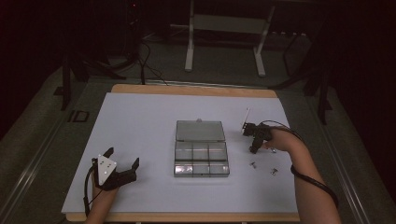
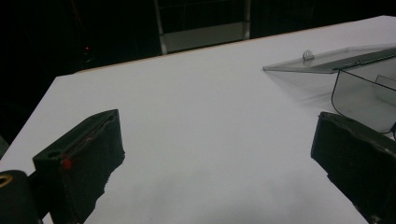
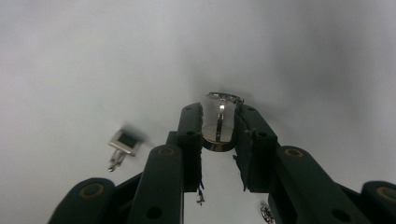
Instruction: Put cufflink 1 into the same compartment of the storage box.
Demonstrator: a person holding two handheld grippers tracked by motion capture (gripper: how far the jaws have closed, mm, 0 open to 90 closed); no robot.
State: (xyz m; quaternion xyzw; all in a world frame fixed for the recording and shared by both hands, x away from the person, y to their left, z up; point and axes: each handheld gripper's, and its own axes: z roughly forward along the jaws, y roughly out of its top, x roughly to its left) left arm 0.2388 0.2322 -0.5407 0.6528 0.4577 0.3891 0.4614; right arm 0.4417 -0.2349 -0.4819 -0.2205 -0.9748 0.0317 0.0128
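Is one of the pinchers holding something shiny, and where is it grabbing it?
Yes. The right gripper pinches a silver ring by the sides of its band. The left gripper holds nothing.

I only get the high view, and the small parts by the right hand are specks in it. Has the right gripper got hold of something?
Observer: Yes. In the right gripper view, the right gripper is shut on a silver ring, with one jaw on each side of its band.
Operator: What kind of ring, and what lies next to it?
Observer: The ring has a flat ornamental top at its far end. Beside it, a silver cufflink with a dark square face lies on the white table, apart from the jaws.
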